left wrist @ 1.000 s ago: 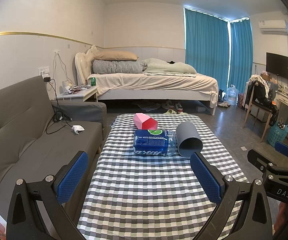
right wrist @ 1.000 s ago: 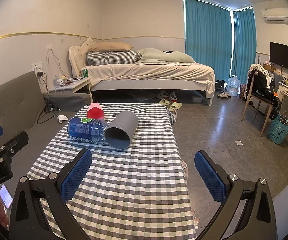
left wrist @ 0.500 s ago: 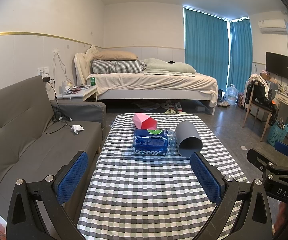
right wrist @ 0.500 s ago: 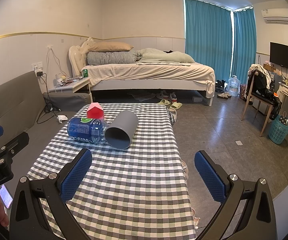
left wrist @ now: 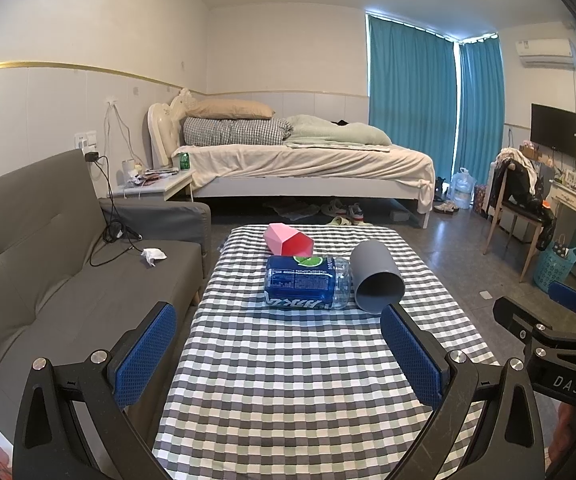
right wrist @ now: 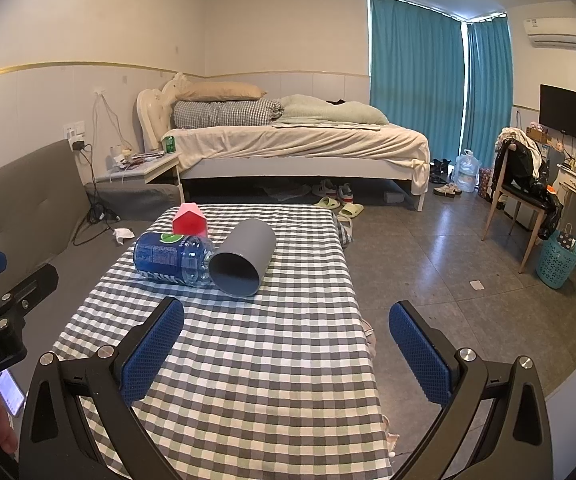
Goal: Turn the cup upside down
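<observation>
A grey cup (left wrist: 376,276) lies on its side on the checked table (left wrist: 296,364), its open mouth facing me; it also shows in the right wrist view (right wrist: 243,256). A blue-labelled plastic bottle (left wrist: 306,288) lies against its left side. A pink and red cup (left wrist: 288,240) lies on its side behind them. My left gripper (left wrist: 277,354) is open and empty, short of the cup. My right gripper (right wrist: 285,350) is open and empty, near the table's right edge, with the cup ahead to the left.
A grey sofa (left wrist: 47,264) runs along the table's left side. Bare floor (right wrist: 448,264) lies right of the table, with a chair (right wrist: 520,188) and a blue basket (right wrist: 560,258) further right. A bed (left wrist: 300,160) stands behind the table.
</observation>
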